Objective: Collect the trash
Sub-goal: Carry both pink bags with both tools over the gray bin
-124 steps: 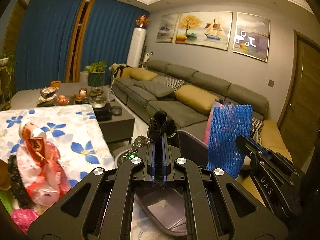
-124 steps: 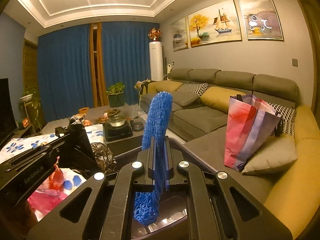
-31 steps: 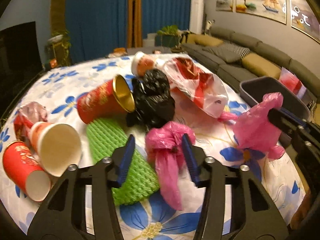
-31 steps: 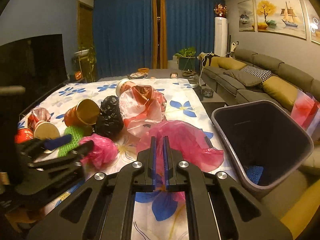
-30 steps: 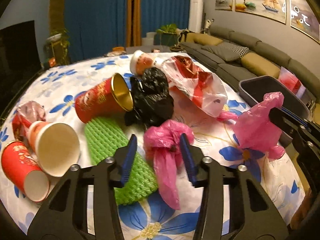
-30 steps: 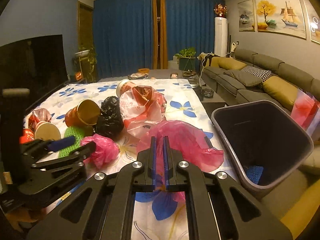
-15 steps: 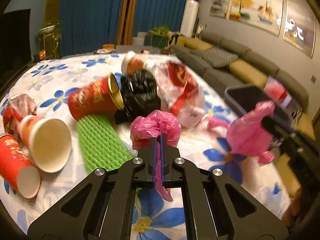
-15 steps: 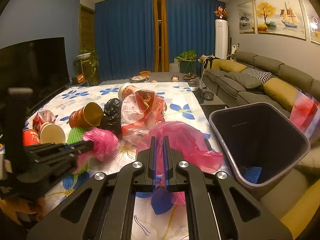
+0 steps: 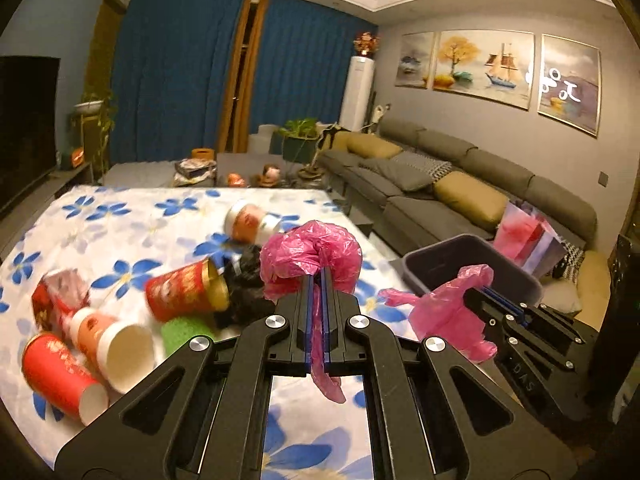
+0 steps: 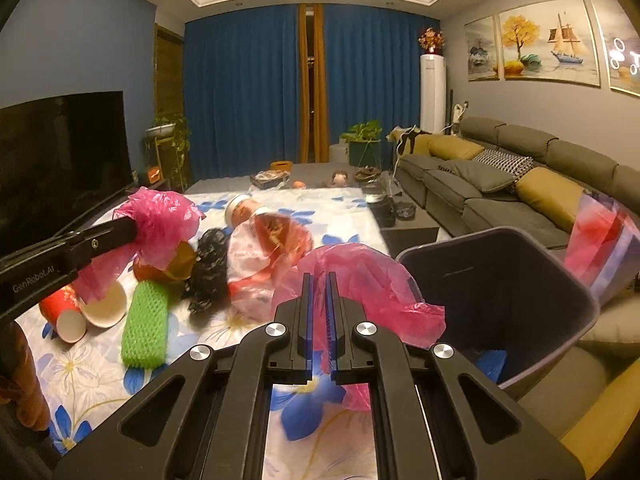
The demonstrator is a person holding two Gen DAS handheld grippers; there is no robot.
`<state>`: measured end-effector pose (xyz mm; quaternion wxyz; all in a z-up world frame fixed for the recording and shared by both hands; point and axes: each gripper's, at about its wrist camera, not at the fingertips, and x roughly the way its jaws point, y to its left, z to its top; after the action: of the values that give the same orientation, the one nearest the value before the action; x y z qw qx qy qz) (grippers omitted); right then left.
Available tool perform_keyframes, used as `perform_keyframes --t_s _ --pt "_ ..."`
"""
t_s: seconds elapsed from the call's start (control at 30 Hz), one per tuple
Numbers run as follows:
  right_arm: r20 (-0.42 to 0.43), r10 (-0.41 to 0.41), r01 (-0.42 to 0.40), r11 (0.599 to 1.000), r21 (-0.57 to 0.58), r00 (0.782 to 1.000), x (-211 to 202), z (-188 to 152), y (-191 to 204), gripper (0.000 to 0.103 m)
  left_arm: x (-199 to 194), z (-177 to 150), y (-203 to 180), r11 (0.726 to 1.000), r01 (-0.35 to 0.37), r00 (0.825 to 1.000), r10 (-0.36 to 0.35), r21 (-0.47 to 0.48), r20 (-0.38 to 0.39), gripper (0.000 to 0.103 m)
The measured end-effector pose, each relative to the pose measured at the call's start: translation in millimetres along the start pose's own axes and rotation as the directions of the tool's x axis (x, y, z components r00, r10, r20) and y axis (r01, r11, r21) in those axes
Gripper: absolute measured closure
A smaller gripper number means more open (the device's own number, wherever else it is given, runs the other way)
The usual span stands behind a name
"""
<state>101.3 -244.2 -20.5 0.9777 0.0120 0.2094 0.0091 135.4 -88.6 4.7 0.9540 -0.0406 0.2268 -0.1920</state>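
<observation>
My left gripper (image 9: 318, 280) is shut on a crumpled pink plastic bag (image 9: 310, 256) and holds it above the flowered table (image 9: 120, 220); the same bag shows in the right wrist view (image 10: 160, 220). My right gripper (image 10: 318, 284) is shut on a second pink plastic bag (image 10: 360, 280), also seen in the left wrist view (image 9: 448, 312), close to the dark grey bin (image 10: 500, 280). The bin (image 9: 460, 260) stands off the table's right edge with a blue foam net (image 10: 490, 364) inside.
On the table lie red paper cups (image 9: 60, 372), a gold-lined red cup (image 9: 184, 296), a green foam net (image 10: 144, 328), a black bag (image 10: 208, 268) and a clear red-printed bag (image 10: 272, 248). A grey sofa (image 10: 520, 184) runs along the right wall.
My left gripper closed on the pink bag on the table and lifted it up. My right gripper kept its pink bag and moved a little toward the bin.
</observation>
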Motion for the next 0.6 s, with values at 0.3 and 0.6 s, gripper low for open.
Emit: perform_keyframes --t_s 0.3,0.6 --pt "0.076 -0.152 0.148 0.988 0.049 0.985 -11.6 26.6 -63.2 0.097 32.6 24.9 -66.8 0.99 0.106 0.994 -0.109 0.09 0.026 0.1" --pt "0.08 -0.274 0.266 0.959 0.093 0.958 -9.0 33.0 -119.2 0.097 73.6 25.4 -137.7 0.964 0.229 0.972 -0.233 0.135 0.014 0.1"
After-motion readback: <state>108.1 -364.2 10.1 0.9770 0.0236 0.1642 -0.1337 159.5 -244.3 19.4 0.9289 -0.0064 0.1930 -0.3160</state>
